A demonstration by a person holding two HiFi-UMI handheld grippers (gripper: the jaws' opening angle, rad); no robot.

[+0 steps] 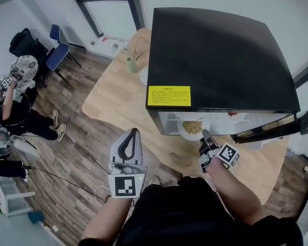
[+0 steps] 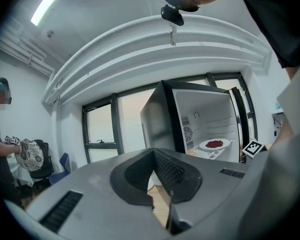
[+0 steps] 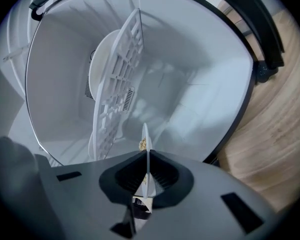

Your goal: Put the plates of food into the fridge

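A black mini fridge (image 1: pixel 215 55) stands on the wooden table (image 1: pixel 118 101) with its door (image 1: pixel 277 129) swung open to the right. My right gripper (image 1: pixel 204 135) is shut on the rim of a white plate of yellowish food (image 1: pixel 192 128), held at the fridge opening. In the right gripper view that plate (image 3: pixel 145 134) shows edge-on between the jaws of the right gripper (image 3: pixel 146 154), facing the white interior and its shelf grid (image 3: pixel 117 84). A plate of red food (image 2: pixel 214 144) sits on a shelf inside. My left gripper (image 1: pixel 135 133) (image 2: pixel 152 152) hangs shut and empty left of the fridge.
A green cup (image 1: pixel 131 64) and a white dish (image 1: pixel 143 76) stand on the table behind the fridge's left side. A person (image 1: pixel 15 86) stands at the far left near a blue chair (image 1: pixel 59 50). Cables (image 1: pixel 66 163) lie on the wooden floor.
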